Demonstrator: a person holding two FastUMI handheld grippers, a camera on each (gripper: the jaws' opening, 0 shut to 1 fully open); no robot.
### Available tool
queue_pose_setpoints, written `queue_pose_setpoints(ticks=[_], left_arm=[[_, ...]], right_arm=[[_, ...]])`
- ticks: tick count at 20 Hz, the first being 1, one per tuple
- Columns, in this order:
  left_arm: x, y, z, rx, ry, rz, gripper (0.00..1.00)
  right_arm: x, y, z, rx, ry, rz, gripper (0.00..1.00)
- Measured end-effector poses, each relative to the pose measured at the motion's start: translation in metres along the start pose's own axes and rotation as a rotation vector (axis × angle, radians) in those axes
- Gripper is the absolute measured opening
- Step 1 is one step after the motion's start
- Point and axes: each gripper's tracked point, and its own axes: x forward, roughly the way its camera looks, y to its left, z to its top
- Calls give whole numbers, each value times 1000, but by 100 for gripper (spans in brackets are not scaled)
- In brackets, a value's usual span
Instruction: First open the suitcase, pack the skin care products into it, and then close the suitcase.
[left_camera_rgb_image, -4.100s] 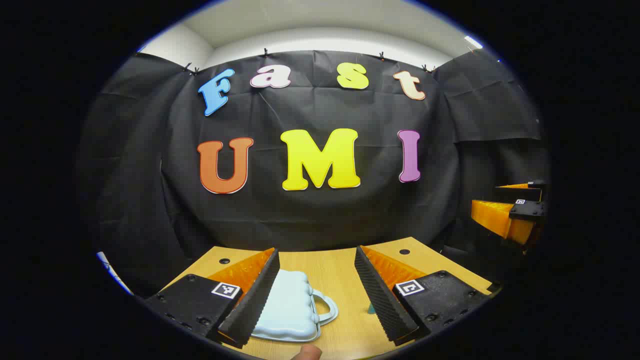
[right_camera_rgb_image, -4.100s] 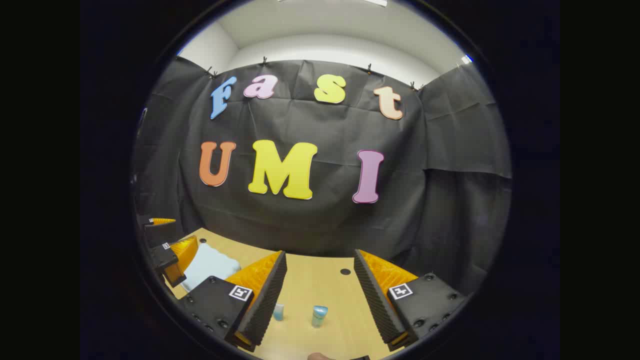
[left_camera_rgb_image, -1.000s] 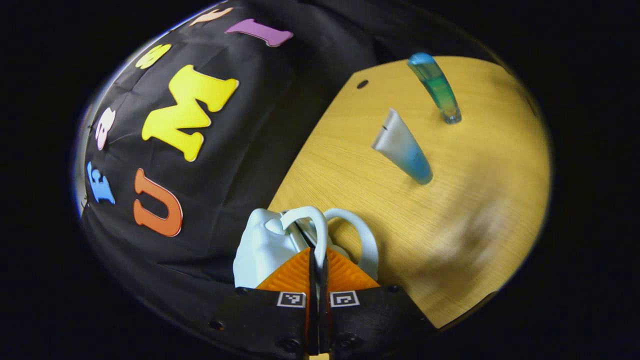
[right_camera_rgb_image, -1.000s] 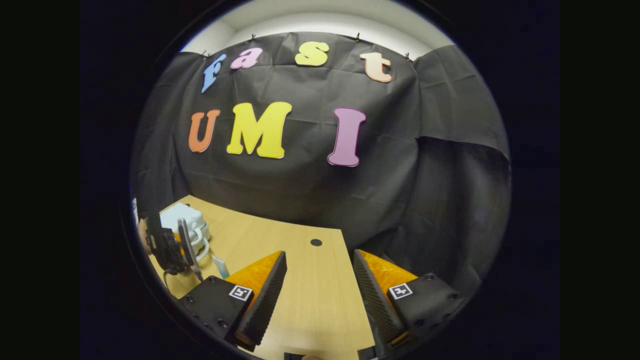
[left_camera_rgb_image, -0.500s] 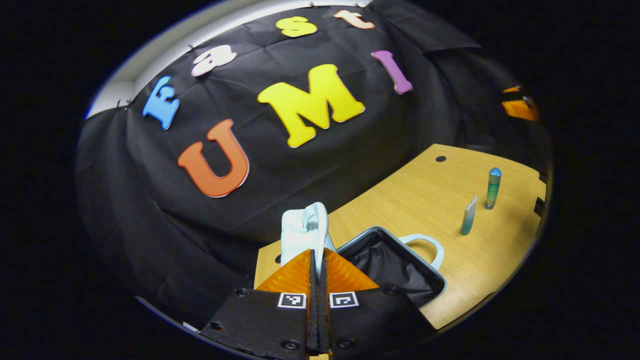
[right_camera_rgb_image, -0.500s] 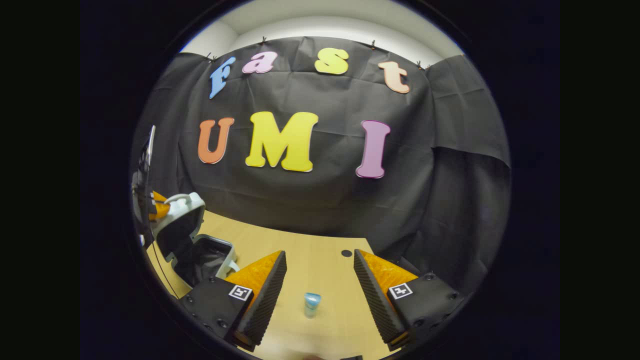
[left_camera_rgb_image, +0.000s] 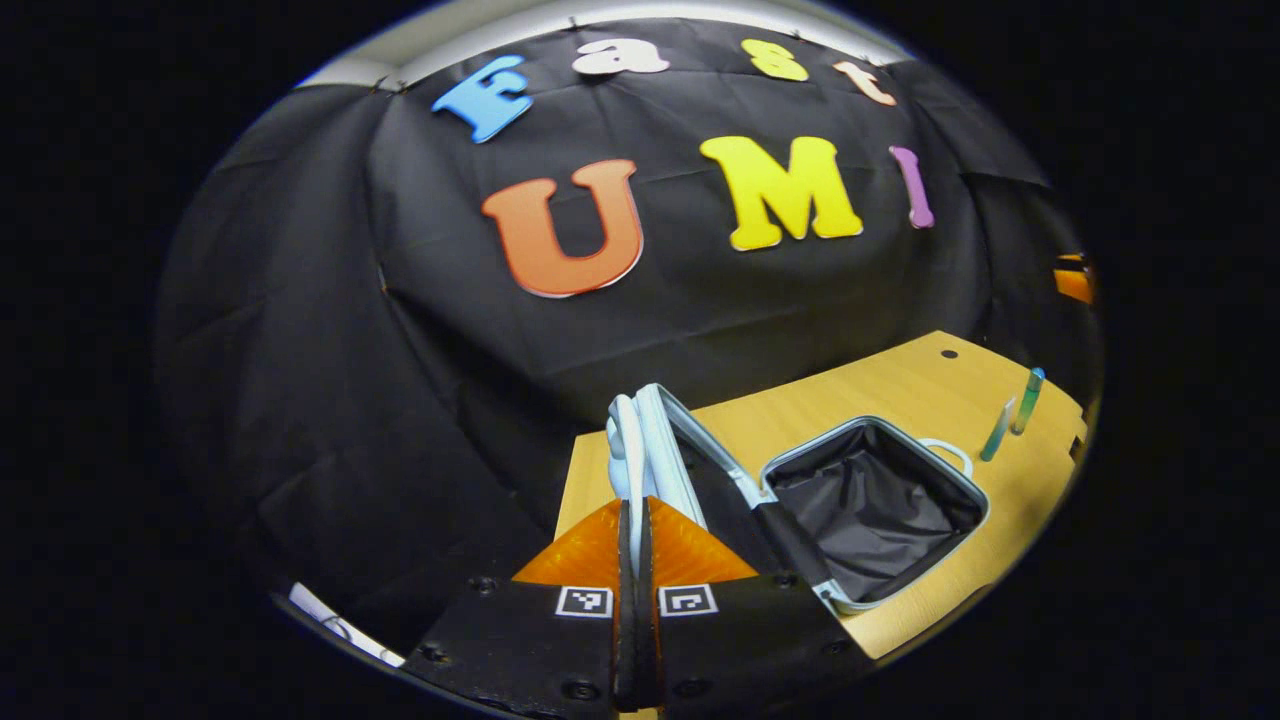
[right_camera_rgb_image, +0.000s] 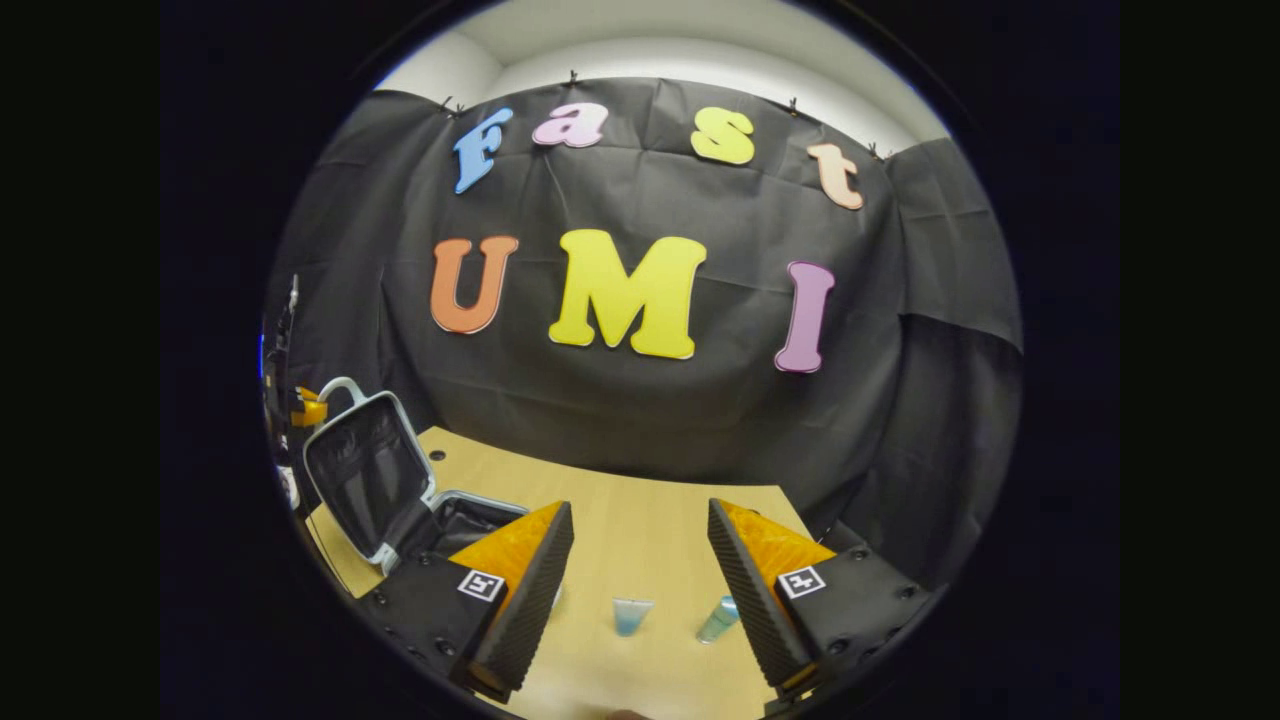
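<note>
The pale blue suitcase (left_camera_rgb_image: 880, 425) lies open on the wooden table, its black lining showing. Its lid (left_camera_rgb_image: 655, 440) stands about upright. My left gripper (left_camera_rgb_image: 635, 505) is shut on the lid's pale handle (left_camera_rgb_image: 625, 450). Two skin care products stand to the right of the case: a pale tube (left_camera_rgb_image: 997, 430) and a blue-green bottle (left_camera_rgb_image: 1027, 398). In the right gripper view the tube (right_camera_rgb_image: 630, 615) and the bottle (right_camera_rgb_image: 718, 620) sit on the table between the fingers of my open right gripper (right_camera_rgb_image: 640, 590). The open suitcase (right_camera_rgb_image: 365, 470) is at far left, with the left gripper (right_camera_rgb_image: 305, 408) at its handle.
The wooden table (right_camera_rgb_image: 640, 530) ends at the black cloth wall behind. It has small round holes (left_camera_rgb_image: 947, 353) near its back edge. Bare tabletop (left_camera_rgb_image: 800, 410) lies between the case and the wall.
The left gripper has swung the lid further back, from partly raised to about upright. The right gripper's view has shifted, so both the tube and the bottle now lie between its fingers.
</note>
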Motion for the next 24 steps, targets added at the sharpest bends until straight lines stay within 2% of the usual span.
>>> queue_pose_setpoints(ticks=[2, 5, 7, 10, 13, 15, 16, 18, 19, 20, 21, 23, 24], left_arm=[[24, 32, -44, -123, 52, 13, 3], [51, 49, -112, -291, 155, -6, 3], [66, 53, -145, -368, 203, -15, 3], [78, 60, -172, -504, 213, -23, 3], [78, 67, -183, -595, 223, -5, 4], [77, 71, -187, -621, 219, 30, 11], [76, 73, -184, -636, 198, 41, 19], [73, 69, -171, -664, 152, 47, 26], [70, 69, -168, -666, 140, 60, 45], [67, 68, -162, -667, 130, 68, 54], [62, 66, -153, -659, 116, 76, 71], [47, 60, -128, -600, 76, 102, 62], [38, 57, -113, -549, 51, 120, 81]], right_arm=[[-4, 10, -2, -28, 10, -8, 80], [-10, 19, -5, -58, 28, -23, 80], [-12, 24, -9, -78, 48, -32, 80], [-17, 30, -9, -120, 61, -37, 80], [-18, 29, -6, -134, 54, -43, 81], [-18, 28, -4, -133, 48, -44, 81], [-17, 27, -4, -130, 47, -43, 81], [-17, 22, -8, -126, 48, -37, 81], [-17, 18, -8, -124, 47, -33, 81], [-16, 14, -10, -121, 48, -27, 81], [-16, 9, -13, -114, 48, -22, 81], [-17, -7, -19, -99, 56, -13, 81], [-17, -16, -22, -92, 60, -12, 81]])
